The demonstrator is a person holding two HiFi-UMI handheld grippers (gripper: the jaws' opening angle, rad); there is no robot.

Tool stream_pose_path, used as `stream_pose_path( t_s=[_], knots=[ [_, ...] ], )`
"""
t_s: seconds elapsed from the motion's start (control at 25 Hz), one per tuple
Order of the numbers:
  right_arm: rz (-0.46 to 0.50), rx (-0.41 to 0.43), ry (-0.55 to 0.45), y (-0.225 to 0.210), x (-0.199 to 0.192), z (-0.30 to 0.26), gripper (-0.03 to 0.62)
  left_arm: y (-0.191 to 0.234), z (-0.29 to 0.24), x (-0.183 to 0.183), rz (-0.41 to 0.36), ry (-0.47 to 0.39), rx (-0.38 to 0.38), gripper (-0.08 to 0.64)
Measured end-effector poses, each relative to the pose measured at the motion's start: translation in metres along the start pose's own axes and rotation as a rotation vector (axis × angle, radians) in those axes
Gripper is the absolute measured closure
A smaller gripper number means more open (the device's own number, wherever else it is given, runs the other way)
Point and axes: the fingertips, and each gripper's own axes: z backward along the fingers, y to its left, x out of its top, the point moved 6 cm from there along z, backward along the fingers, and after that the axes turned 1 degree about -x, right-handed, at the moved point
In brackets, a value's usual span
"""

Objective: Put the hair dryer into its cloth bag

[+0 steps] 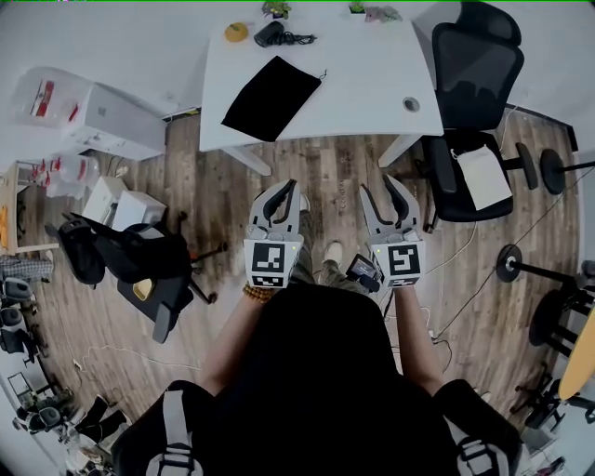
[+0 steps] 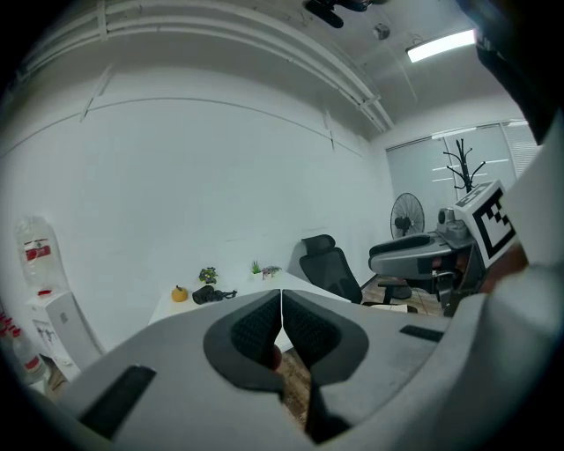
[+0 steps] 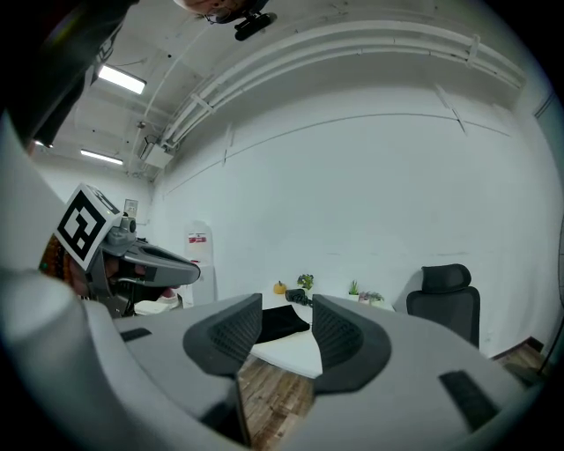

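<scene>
A black cloth bag (image 1: 271, 97) lies flat on the white table (image 1: 372, 84), well ahead of me. The black hair dryer (image 1: 271, 33) with its cord rests at the table's far edge, apart from the bag. My left gripper (image 1: 279, 186) hangs over the wooden floor short of the table, its jaws shut with nothing between them. The right gripper (image 1: 381, 186) is beside it, open and empty. In the right gripper view the bag (image 3: 284, 323) and the dryer (image 3: 298, 297) show between the jaws, far off. The left gripper view shows the dryer (image 2: 210, 294) on the table.
A small orange object (image 1: 236, 32) and little potted plants (image 1: 276, 9) stand near the dryer. A black office chair (image 1: 474, 84) is at the table's right end. A tipped black chair (image 1: 139, 265) and boxes (image 1: 121, 200) are on the floor at the left.
</scene>
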Motion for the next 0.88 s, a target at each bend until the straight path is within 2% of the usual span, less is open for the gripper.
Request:
stream_pose_path(
  t_s=[0.24, 0.48, 0.88],
  knots=[
    [-0.004, -0.051, 0.066, -0.023, -0.008, -0.03, 0.382, 0.023, -0.041, -0.011, 0.038, 0.006, -0.025, 0.535],
    [0.02, -0.08, 0.145, -0.056, -0.006, -0.078, 0.363, 0.058, -0.107, -0.011, 0.072, 0.018, -0.063, 0.534],
    [-0.001, -0.076, 0.237, -0.066, 0.008, -0.197, 0.345, 0.166, -0.201, -0.023, 0.05, 0.112, -0.092, 0.534]
  ],
)
